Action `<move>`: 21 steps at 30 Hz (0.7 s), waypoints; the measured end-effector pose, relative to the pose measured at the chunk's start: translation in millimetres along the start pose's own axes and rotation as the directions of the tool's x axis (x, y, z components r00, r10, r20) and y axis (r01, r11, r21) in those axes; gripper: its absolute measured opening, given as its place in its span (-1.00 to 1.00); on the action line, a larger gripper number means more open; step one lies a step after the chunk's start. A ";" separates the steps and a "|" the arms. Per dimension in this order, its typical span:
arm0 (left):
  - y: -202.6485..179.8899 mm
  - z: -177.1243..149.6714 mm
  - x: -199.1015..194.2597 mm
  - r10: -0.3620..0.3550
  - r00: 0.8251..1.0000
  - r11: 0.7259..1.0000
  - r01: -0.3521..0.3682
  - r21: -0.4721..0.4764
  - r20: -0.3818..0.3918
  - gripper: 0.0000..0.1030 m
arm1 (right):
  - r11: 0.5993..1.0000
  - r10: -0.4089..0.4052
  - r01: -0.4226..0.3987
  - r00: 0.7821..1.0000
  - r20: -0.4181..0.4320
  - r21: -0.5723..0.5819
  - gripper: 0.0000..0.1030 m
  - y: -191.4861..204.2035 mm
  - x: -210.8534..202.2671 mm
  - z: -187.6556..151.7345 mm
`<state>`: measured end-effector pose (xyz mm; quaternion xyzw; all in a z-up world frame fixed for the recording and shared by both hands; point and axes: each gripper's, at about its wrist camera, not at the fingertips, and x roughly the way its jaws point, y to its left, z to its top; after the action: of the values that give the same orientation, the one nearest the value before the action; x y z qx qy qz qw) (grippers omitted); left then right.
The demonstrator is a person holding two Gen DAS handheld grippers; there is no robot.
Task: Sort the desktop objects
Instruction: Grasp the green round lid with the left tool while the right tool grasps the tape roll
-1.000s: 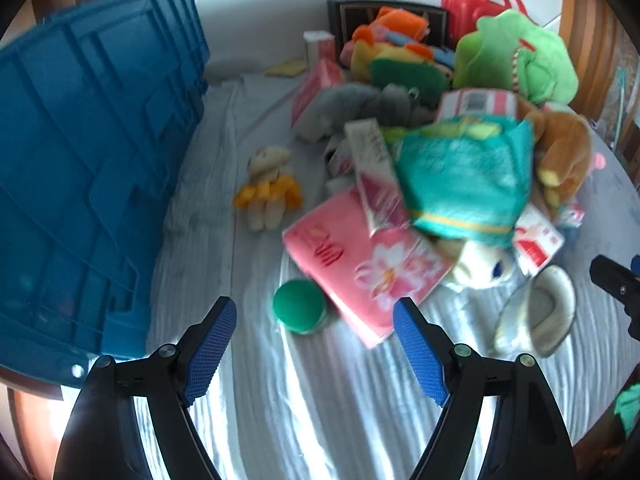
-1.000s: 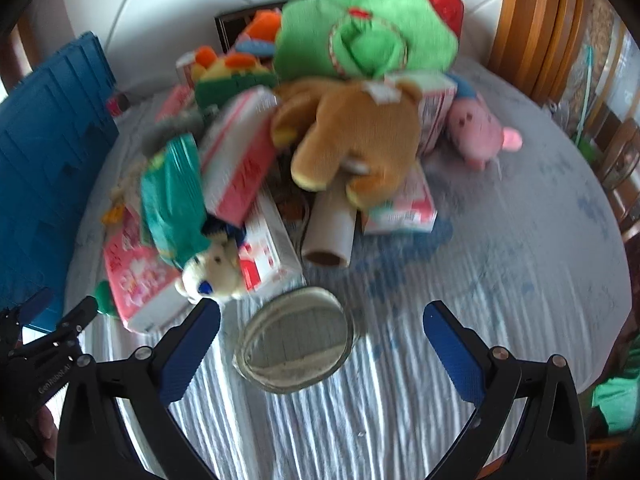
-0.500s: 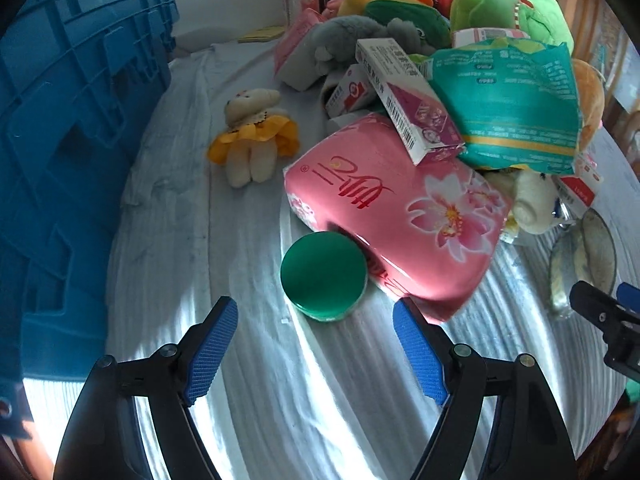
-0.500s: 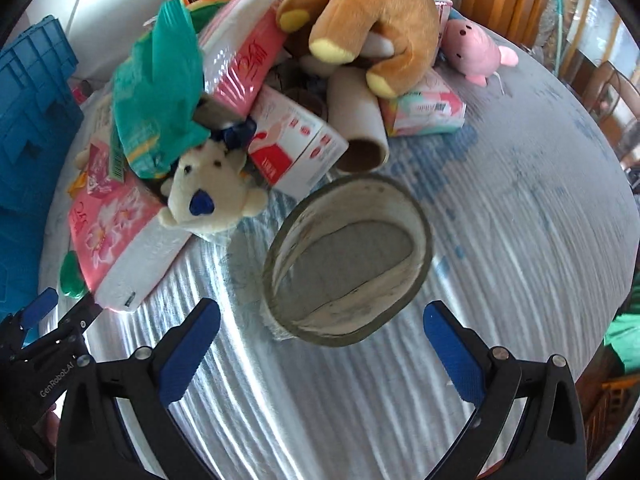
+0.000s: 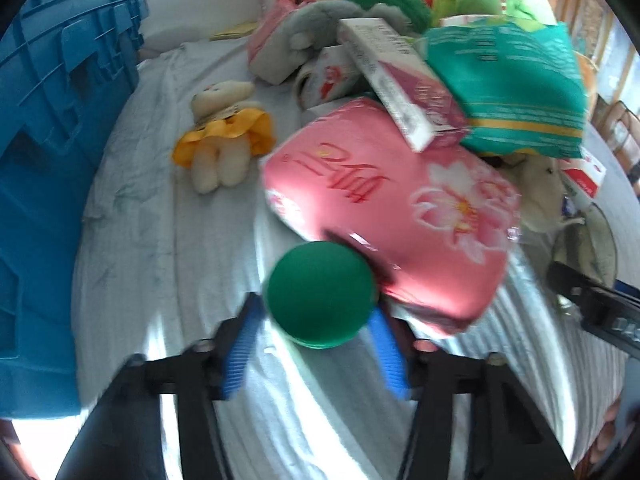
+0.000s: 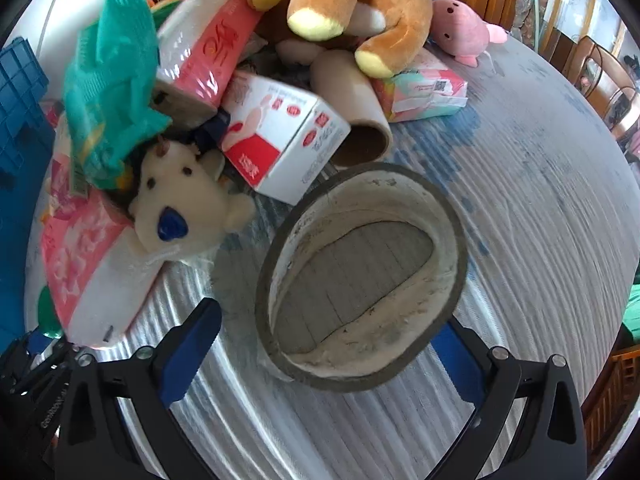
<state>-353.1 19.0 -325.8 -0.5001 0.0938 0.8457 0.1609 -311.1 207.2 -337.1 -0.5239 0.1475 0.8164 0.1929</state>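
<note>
L gripper [image 5: 316, 344] closing on green lid [image 5: 320, 294]; R gripper [image 6: 320, 340] closing round tape roll [image 6: 360, 276], left pad not touching. Off-centre grip: lid may pop out.

Bare cloth [image 6: 540, 208] lies open right of the toy pile [image 6: 240, 80]; blue crate [image 5: 52, 160] walls left.

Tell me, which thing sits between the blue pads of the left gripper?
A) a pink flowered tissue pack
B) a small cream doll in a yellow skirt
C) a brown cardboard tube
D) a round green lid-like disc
D: in the left wrist view the round green lid-like disc lies between the closing pads of the left gripper, while the small cream doll in a yellow skirt lies farther off on the cloth.
</note>
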 end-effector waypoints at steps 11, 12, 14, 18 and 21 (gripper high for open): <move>-12.8 -12.6 -17.0 0.052 0.998 0.998 -0.053 0.016 0.026 -0.21 | 1.000 -0.001 0.002 1.000 0.018 -0.031 0.19 -13.9 -4.6 -5.2; -12.3 -13.3 -22.1 0.055 0.998 0.998 -0.056 0.015 0.030 -0.21 | 1.000 0.004 -0.003 1.000 0.018 -0.030 0.14 -15.2 -5.7 -6.3; -11.8 -14.2 -27.6 0.057 0.998 0.998 -0.057 0.007 0.036 -0.21 | 1.000 0.010 -0.010 1.000 0.016 -0.029 0.09 -15.0 -8.2 -8.2; -14.6 -17.2 -38.2 0.060 0.997 0.998 -0.060 0.001 0.041 -0.21 | 0.999 0.024 -0.023 0.999 0.027 -0.034 0.03 -15.4 -16.8 -11.1; -13.7 -17.5 -44.5 0.061 0.997 0.998 -0.061 -0.003 0.048 -0.21 | 0.998 0.028 -0.027 0.999 0.035 -0.049 0.00 -14.9 -23.5 -13.4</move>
<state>-313.8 18.2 -295.2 -0.4765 0.1045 0.8621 0.1370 -284.5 210.6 -321.7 -0.5118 0.1312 0.8315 0.1715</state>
